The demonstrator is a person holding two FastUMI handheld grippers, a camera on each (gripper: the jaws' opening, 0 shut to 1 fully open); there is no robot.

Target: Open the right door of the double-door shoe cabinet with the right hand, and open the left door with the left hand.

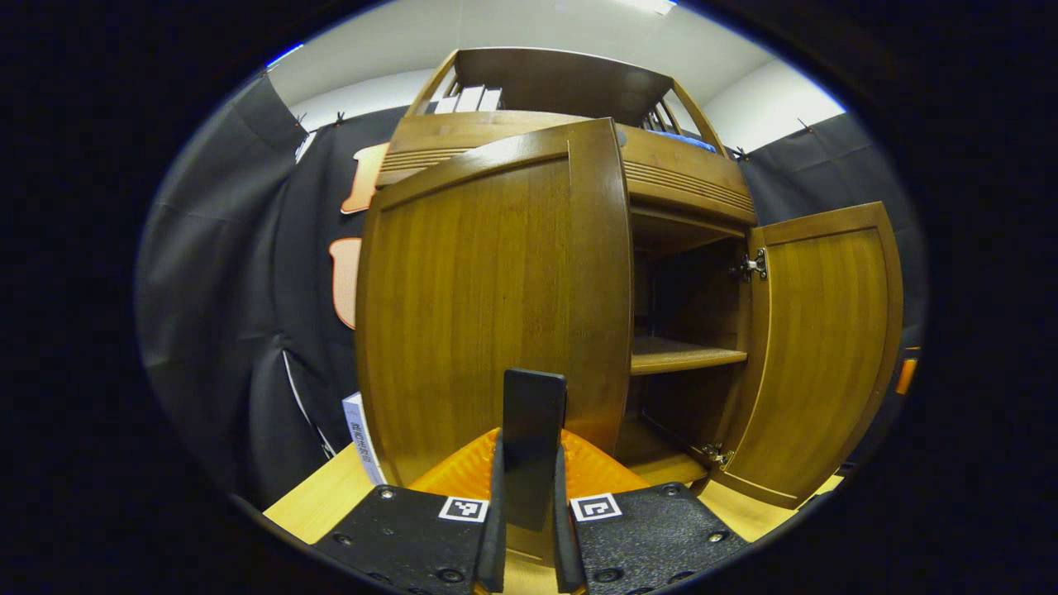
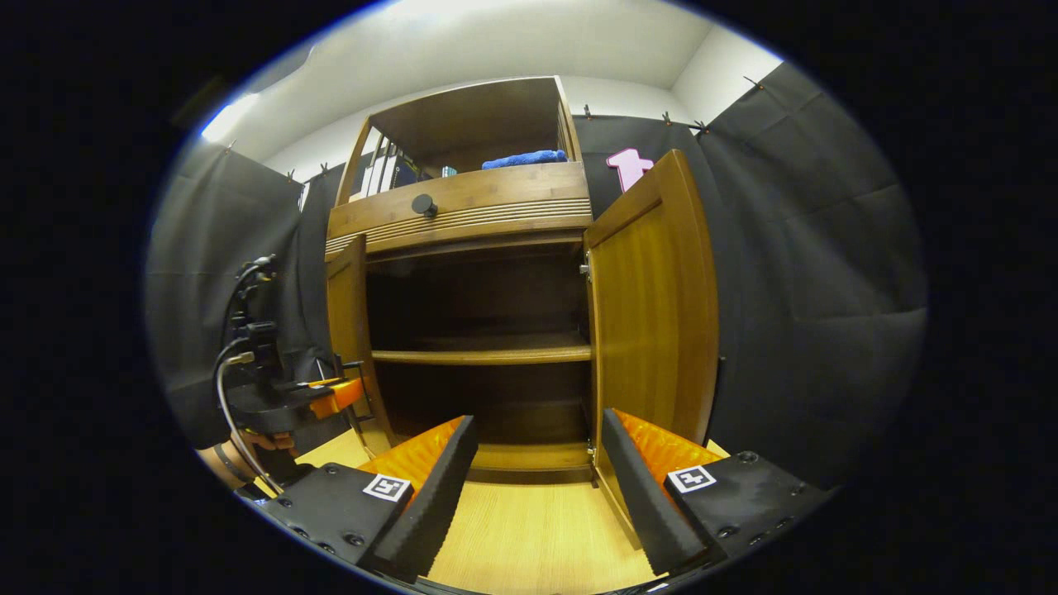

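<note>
Your left gripper [image 1: 529, 463] has its two black fingers [image 1: 496, 529] pressed close together, with only a thin gap, and a dark flat piece rises between them in front of the left door — from the left gripper view you cannot tell if the pads really clamp the door's handle or edge. The brown wooden left door [image 1: 488, 306] of the double-door shoe cabinet [image 1: 678, 198] stands just ahead of these fingers, swung partly outward, its free edge toward the middle of the cabinet.

Your right gripper [image 2: 537, 487] has its jaws wide apart, holding nothing; the ribbed black pads [image 2: 430, 487] frame the light wooden floor board [image 2: 529, 537] under the cabinet. The brown wooden right door [image 2: 653, 314] is fully swung out and stands just beside the right finger, edge toward you, not touched by it.

Between the two doors the dark inside is open to see: one wooden shelf [image 2: 483, 354] crosses it at about mid height. Above the doors runs a drawer front with a round black knob [image 2: 423, 204]. On the upper open shelf of the cabinet lies a blue folded cloth [image 2: 525, 159] near its right side, and some white upright books [image 2: 378, 175] stand at its left side.

In the right gripper view the left gripper [image 2: 331, 397] is at the free edge of the left door — a hand holds it from below.
</note>
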